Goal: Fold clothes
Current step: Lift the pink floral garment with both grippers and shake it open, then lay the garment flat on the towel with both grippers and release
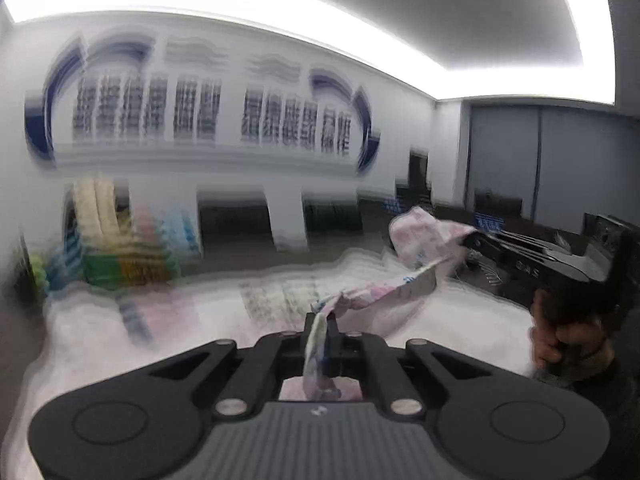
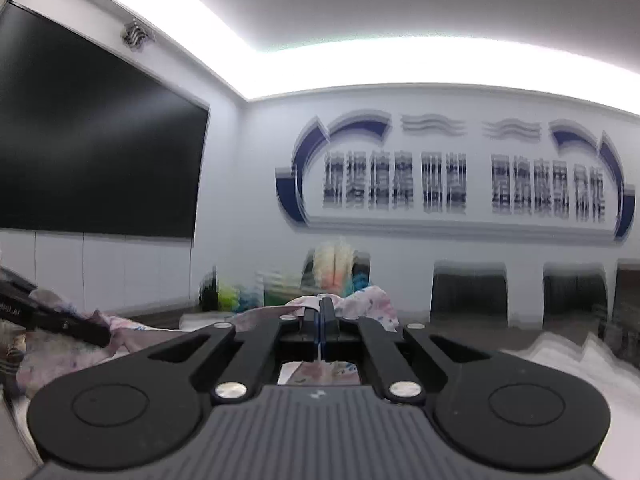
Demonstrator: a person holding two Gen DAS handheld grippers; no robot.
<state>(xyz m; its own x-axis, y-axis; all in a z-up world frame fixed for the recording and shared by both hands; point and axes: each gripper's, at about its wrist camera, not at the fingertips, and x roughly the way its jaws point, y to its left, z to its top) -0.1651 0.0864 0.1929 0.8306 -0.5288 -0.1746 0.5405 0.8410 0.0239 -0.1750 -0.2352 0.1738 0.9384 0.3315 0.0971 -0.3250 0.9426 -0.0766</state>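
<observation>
Currently both views are motion-blurred, so fine detail is limited. Going left to right:

Far left on the white tabletop (image 1: 100,320), a stack of coloured folded textiles (image 1: 120,256) is sitting well apart from the action; too smeared to tell what kind.

Left gripper (image 1: 322,324) is pinching one edge of the printed garment (image 1: 384,296): its fingers are closed onto the fabric, and a strip of cloth is running back between them toward the camera. The garment is white-pink with small prints, and it is hanging in the air between the two grippers, sagging at mid-span above the tabletop.

Right gripper (image 1: 470,240) is clamping the other end, with fabric bunching at its tip. The wrist view of the right gripper (image 2: 322,312) confirms it: fingers pressed together, with only a thin line of cloth showing between them. A hand (image 1: 560,344) is gripping its handle at far right.

Handling, my read: thin, light, fully limp cloth. It is not holding any shape and is draping wherever unsupported. Fragility looks like no concern; slipping out of a shallow pinch is the risk. Best hold points are hems or corners, symmetric on both sides, keeping the span taut so creases land straight. Fold stage is not determinable from this.
</observation>
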